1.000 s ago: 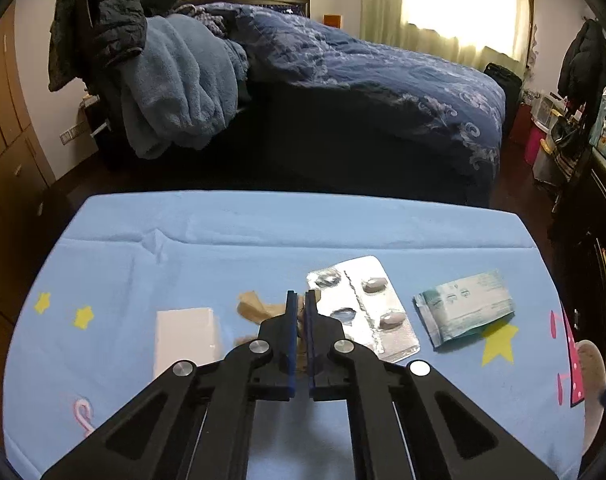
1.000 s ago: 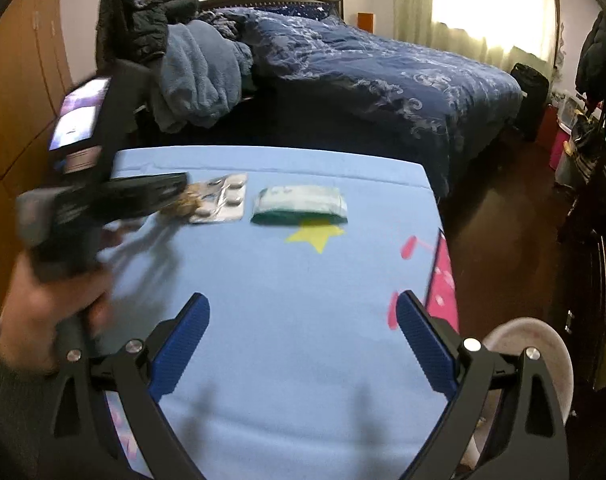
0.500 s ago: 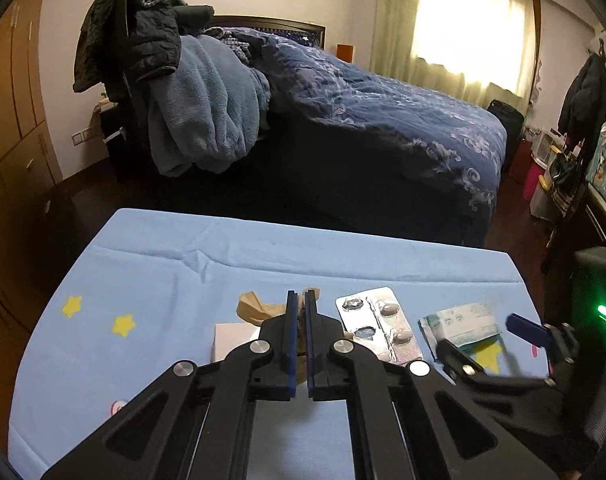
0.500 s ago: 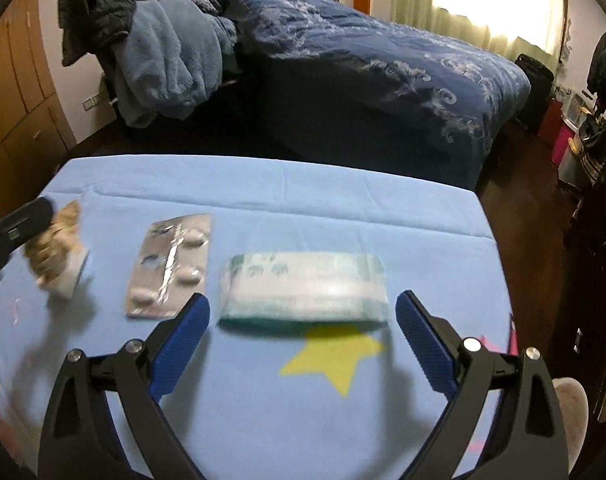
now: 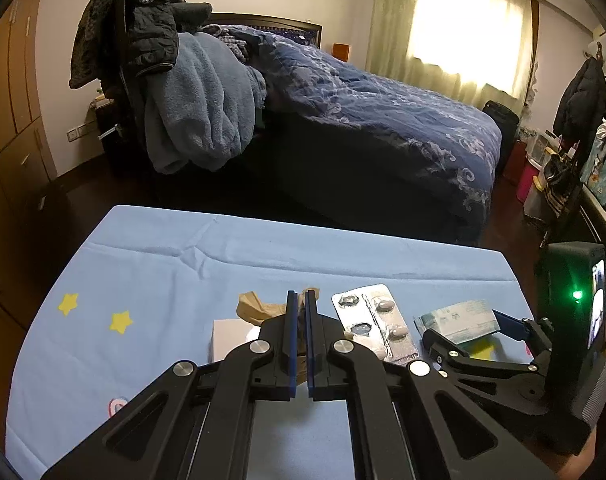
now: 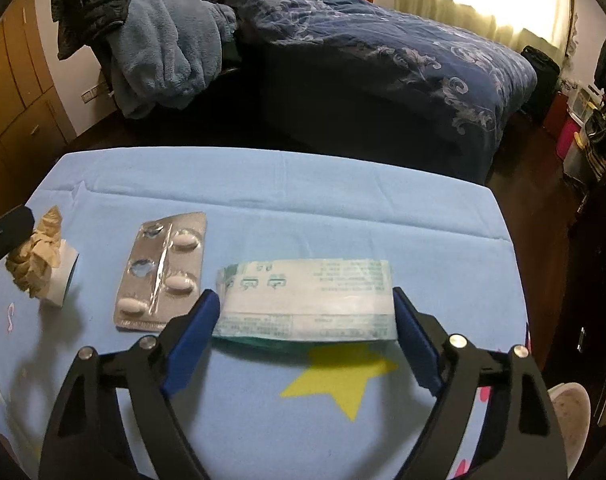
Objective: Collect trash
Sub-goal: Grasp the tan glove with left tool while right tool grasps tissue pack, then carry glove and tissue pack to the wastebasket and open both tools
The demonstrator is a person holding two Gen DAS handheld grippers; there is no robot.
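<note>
The left claw point(image 5: 299, 316) is pinching the crumpled brown paper point(image 6: 35, 256) above the surface point(image 6: 303, 200), the right claw point(image 6: 303, 312) is closing around the green-and-white packet point(image 6: 307, 300) lying there, and the blister pack point(image 6: 163, 268) lies uncollected, so most of the task remains

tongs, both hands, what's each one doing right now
Left tongs: shut on the crumpled brown paper.
Right tongs: closing around the tissue pack, not yet gripping it.
</note>
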